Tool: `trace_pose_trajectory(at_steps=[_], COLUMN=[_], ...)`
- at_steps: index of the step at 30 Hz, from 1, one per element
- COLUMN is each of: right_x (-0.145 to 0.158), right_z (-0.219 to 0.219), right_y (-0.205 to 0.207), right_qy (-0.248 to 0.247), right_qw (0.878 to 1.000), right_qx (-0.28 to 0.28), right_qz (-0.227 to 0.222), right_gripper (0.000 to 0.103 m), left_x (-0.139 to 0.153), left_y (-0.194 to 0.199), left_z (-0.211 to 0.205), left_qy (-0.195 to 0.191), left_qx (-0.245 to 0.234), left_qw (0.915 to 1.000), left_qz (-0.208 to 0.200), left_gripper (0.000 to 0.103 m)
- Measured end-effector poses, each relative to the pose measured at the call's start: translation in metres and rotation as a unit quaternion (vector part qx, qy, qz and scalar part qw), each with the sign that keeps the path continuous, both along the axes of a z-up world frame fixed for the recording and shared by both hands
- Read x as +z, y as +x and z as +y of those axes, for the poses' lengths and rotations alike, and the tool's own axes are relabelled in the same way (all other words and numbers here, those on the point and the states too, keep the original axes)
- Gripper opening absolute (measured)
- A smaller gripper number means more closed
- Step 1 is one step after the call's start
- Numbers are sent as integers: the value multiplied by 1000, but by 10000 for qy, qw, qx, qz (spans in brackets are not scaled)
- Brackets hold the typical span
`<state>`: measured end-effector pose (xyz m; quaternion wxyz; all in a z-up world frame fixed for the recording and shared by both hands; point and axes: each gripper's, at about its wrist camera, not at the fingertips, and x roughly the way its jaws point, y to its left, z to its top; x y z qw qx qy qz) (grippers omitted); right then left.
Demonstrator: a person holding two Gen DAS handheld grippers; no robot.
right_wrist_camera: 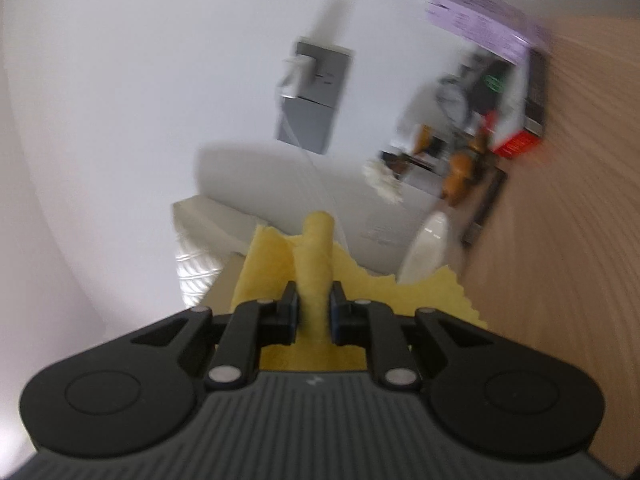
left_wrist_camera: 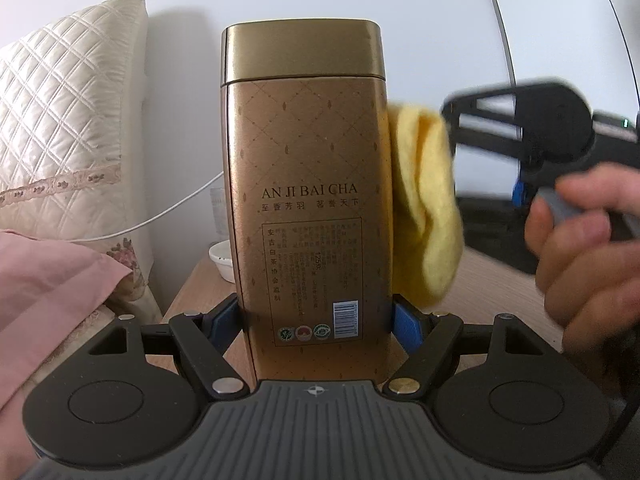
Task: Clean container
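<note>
A tall gold tea tin [left_wrist_camera: 308,200] with a lid and "AN JI BAI CHA" lettering stands upright in the left wrist view. My left gripper [left_wrist_camera: 316,316] is shut on its lower sides. A yellow cloth [left_wrist_camera: 424,208] presses against the tin's right side, held by my right gripper [left_wrist_camera: 452,120], which comes in from the right, blurred. In the right wrist view, my right gripper [right_wrist_camera: 313,308] is shut on a rolled fold of the yellow cloth [right_wrist_camera: 316,256]. The tin is not visible there.
A wooden bedside table [left_wrist_camera: 200,292] carries a white bowl [left_wrist_camera: 224,258] and a glass [left_wrist_camera: 218,210] behind the tin. A quilted cream headboard [left_wrist_camera: 68,128] and pink bedding [left_wrist_camera: 52,288] lie left. A white cable [left_wrist_camera: 160,216] crosses the wall. Boxes and clutter [right_wrist_camera: 496,92] appear blurred.
</note>
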<state>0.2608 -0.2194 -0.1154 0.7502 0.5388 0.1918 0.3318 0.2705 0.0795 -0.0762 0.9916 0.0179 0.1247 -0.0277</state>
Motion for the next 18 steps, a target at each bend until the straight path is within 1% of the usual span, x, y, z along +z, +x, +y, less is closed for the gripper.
trace_pose_trajectory(at_steps=[3, 4, 6, 8, 14, 18], right_x=[-18, -20, -17, -13, -3, 6], right_z=[-1, -1, -1, -1, -11, -15], right_y=[2, 2, 3, 5, 18, 38], right_qy=[-79, -65, -125, -160, -76, -203], right_qw=[9990, 9988, 9992, 9996, 9999, 9997], right_qx=[-12, -6, -13, -22, -116, -62], right_qz=[430, 479, 370, 246, 77, -118], right_gripper=[16, 16, 16, 16, 16, 16], left_x=[1, 1, 2, 3, 7, 7], left_y=[2, 2, 2, 2, 1, -4], left_z=[1, 0, 0, 3, 10, 4], left_qy=[10, 30, 110, 78, 39, 52], left_qx=[-2, -18, -95, -225, -618, -616], left_qw=[10000, 10000, 9999, 9996, 9974, 9974], left_qz=[25, 39, 88, 171, 356, 380], left_gripper=[80, 80, 80, 80, 80, 80])
